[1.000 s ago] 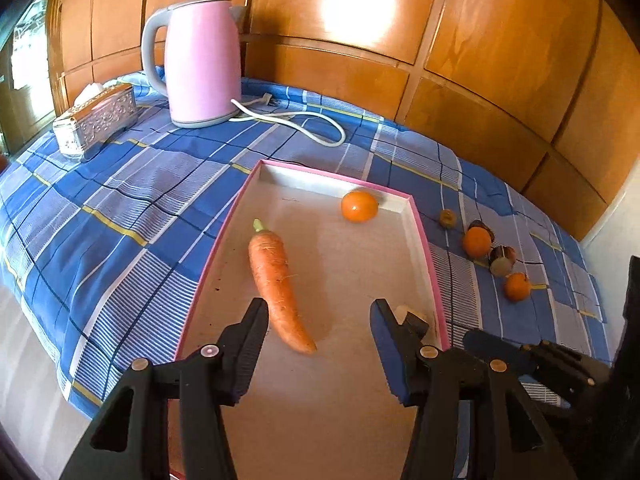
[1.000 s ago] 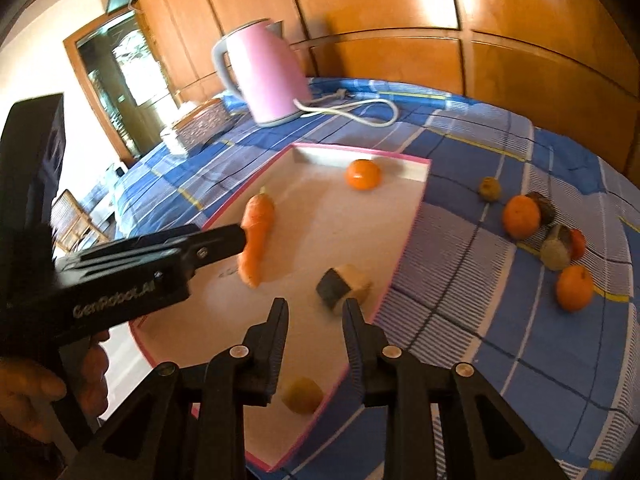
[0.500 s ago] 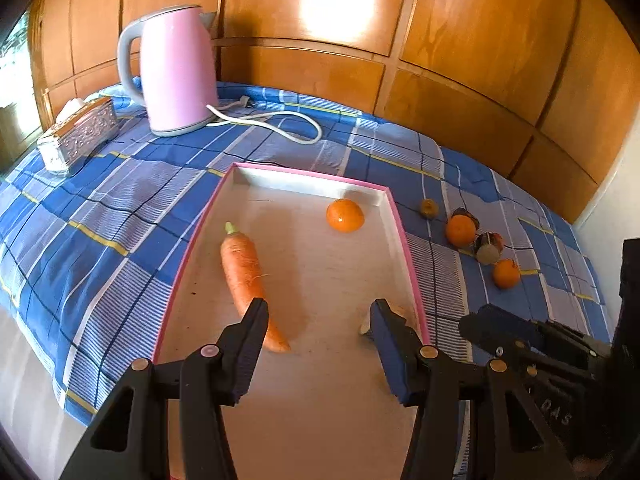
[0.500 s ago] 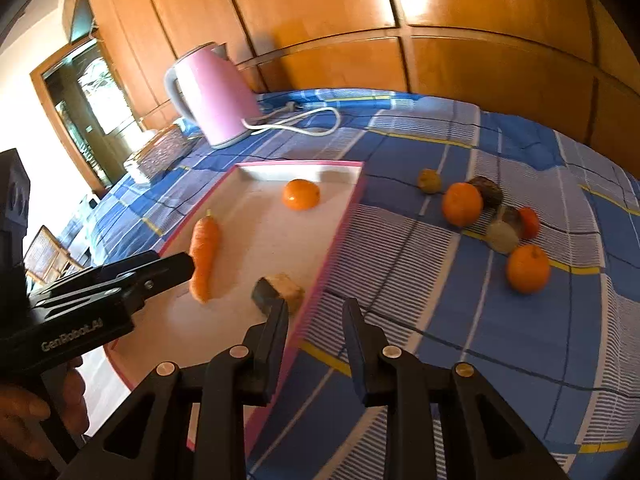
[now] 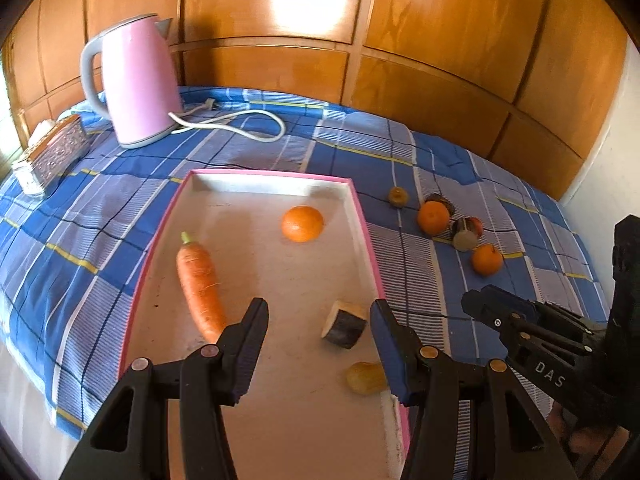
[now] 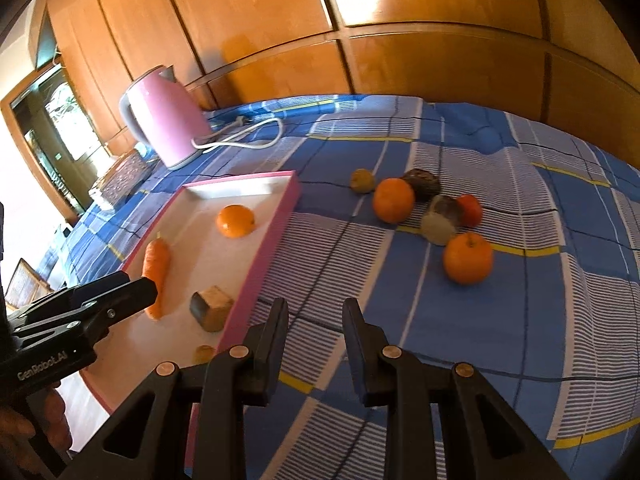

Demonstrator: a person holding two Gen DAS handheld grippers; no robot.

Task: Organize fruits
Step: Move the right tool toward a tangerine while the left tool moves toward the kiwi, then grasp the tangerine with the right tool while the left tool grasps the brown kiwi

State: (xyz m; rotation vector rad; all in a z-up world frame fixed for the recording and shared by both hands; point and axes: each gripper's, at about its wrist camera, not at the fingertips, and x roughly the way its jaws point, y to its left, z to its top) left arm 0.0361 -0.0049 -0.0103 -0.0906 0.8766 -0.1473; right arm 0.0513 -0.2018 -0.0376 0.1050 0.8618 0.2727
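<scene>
A pink-rimmed tray (image 5: 362,216) (image 6: 260,256) on the blue plaid cloth holds a carrot (image 5: 198,280) (image 6: 157,268), an orange (image 5: 302,223) (image 6: 235,221), a dark-skinned cut chunk (image 5: 345,325) (image 6: 211,307) and a small yellowish fruit (image 5: 365,378) (image 6: 203,353). On the cloth right of the tray lie several loose fruits: two oranges (image 6: 393,200) (image 6: 467,258), a small yellow one (image 6: 362,180), dark pieces (image 6: 422,182) and a red one (image 6: 470,210). My left gripper (image 5: 318,344) is open and empty above the tray's near end. My right gripper (image 6: 315,342) is open and empty over the cloth, just right of the tray.
A pink kettle (image 5: 136,84) (image 6: 166,124) with a white cord (image 5: 240,126) stands at the back left. A silver patterned box (image 5: 52,152) lies at the far left. Wooden panelling (image 5: 400,40) backs the table. The cloth's near edge (image 5: 60,420) drops off at the lower left.
My right gripper has swung right, from above the tray to over the cloth beside it. My left gripper has drawn back, so more of the tray's near end shows.
</scene>
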